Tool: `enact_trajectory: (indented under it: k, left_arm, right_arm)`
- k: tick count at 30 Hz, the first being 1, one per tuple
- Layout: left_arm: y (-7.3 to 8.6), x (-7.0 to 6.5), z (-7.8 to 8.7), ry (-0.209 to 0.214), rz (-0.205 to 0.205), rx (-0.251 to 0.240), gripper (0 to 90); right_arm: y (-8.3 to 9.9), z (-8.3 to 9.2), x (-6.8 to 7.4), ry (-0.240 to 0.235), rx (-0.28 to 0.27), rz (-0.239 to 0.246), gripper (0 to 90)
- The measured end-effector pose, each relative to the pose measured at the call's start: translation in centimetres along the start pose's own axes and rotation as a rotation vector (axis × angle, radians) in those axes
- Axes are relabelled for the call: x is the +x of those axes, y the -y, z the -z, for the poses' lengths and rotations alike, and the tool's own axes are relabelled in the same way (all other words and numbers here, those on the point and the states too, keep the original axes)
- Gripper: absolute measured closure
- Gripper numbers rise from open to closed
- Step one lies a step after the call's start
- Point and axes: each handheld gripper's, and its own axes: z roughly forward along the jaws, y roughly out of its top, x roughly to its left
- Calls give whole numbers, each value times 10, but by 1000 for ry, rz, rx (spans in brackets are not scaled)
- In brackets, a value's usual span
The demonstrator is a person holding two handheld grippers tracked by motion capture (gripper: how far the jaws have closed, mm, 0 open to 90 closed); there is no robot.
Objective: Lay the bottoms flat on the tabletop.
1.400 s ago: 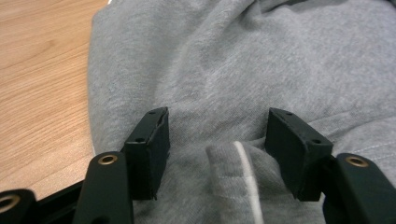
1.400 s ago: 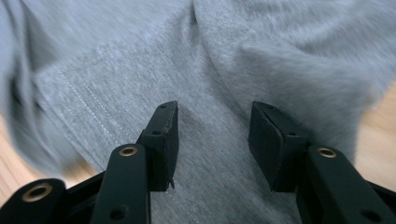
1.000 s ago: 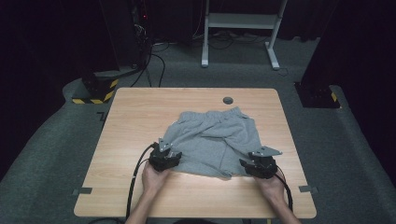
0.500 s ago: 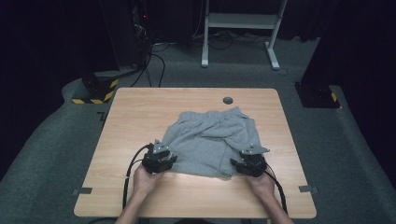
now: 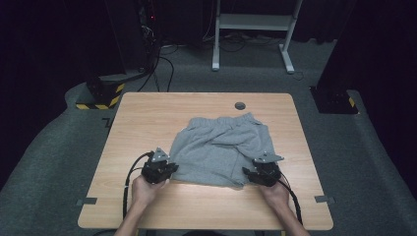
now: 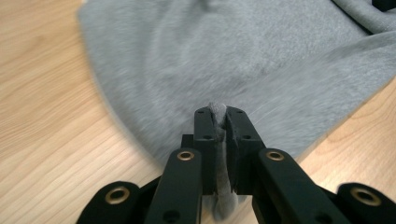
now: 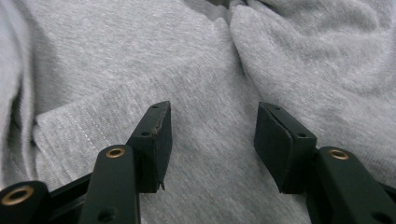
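Observation:
Grey shorts [image 5: 219,147] lie spread on the wooden table [image 5: 147,115], waistband toward the far edge. At the near left hem my left gripper [image 5: 169,168] is shut on a fold of the grey fabric [image 6: 140,70], which is pinched between its jaws [image 6: 218,112]. My right gripper [image 5: 248,172] rests at the near right hem, open. In the right gripper view its two jaws stand apart over the shorts' hem [image 7: 212,116], with cloth lying between them but not squeezed.
A dark round grommet [image 5: 240,105] sits in the table near the far edge. Bare wood lies to the left, right and near side of the shorts. A white metal frame [image 5: 255,29] and cables stand on the floor beyond the table.
The shorts have been pulled toward the near edge and spread flatter. Both hands moved outward and down; the right gripper now stands open at the hem.

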Motion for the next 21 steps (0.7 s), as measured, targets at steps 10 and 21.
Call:
enact_trajectory:
  k: [10,21]
  left_arm:
    - [30,27,40,-75,85,-56,836]
    - [22,23,43,-16,112,-119,619]
  right_arm:
    - [0,0,0,1,0,-2,458]
    - [0,0,0,2,0,-2,458]
